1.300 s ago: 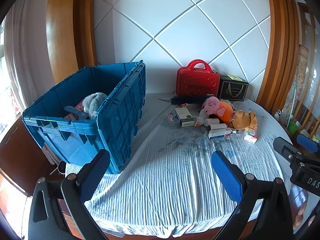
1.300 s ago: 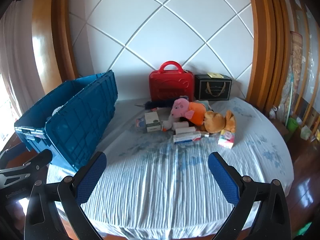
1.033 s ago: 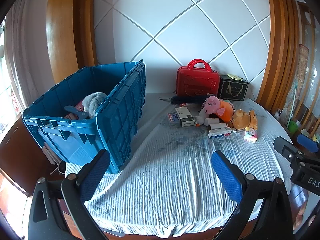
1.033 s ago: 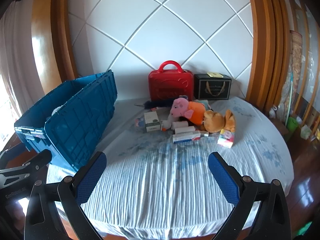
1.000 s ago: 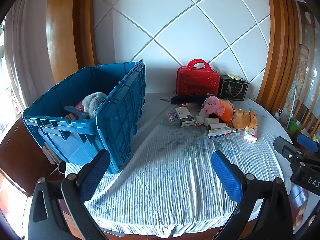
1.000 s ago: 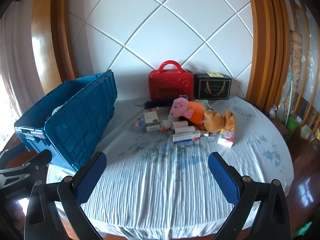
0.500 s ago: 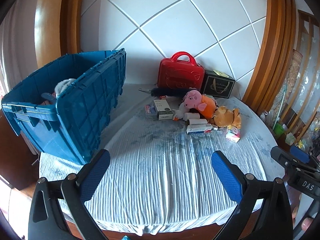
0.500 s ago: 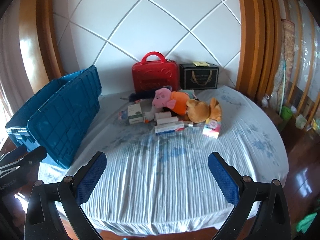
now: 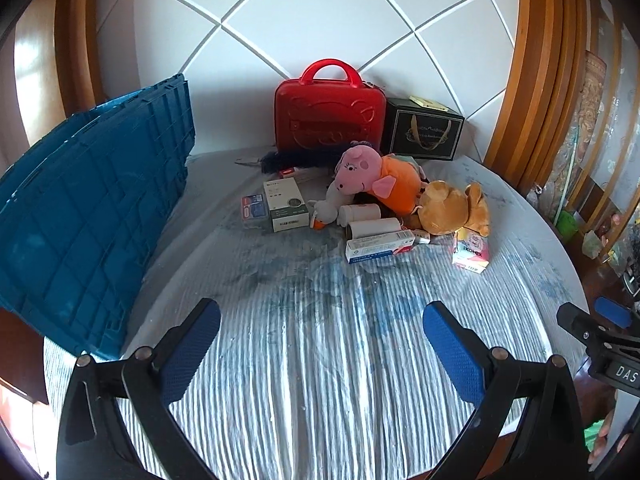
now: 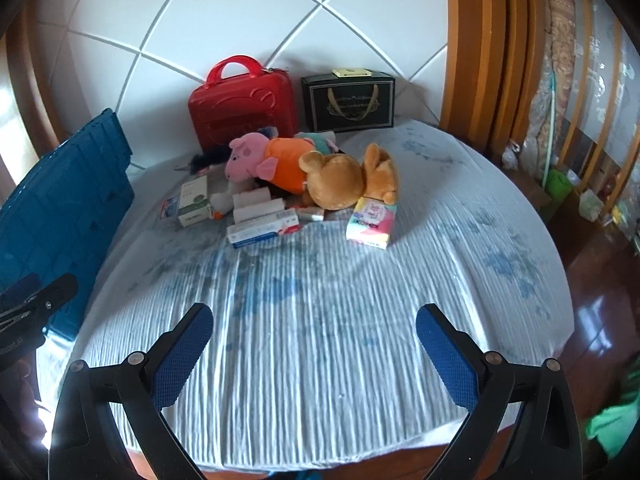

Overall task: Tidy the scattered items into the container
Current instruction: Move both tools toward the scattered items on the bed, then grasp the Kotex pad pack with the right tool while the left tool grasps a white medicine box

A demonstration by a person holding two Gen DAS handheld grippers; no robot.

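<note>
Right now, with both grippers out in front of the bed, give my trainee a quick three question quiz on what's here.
1. True or false: the left gripper and the right gripper are both open and empty.
2. What stands against the wall beside the red case?
A. black gift box
B. blue crate
C. brown plush
3. Fill in: the pink pig plush wears an ____ top.

Key: 1 true. 2 A. 3 orange.
</note>
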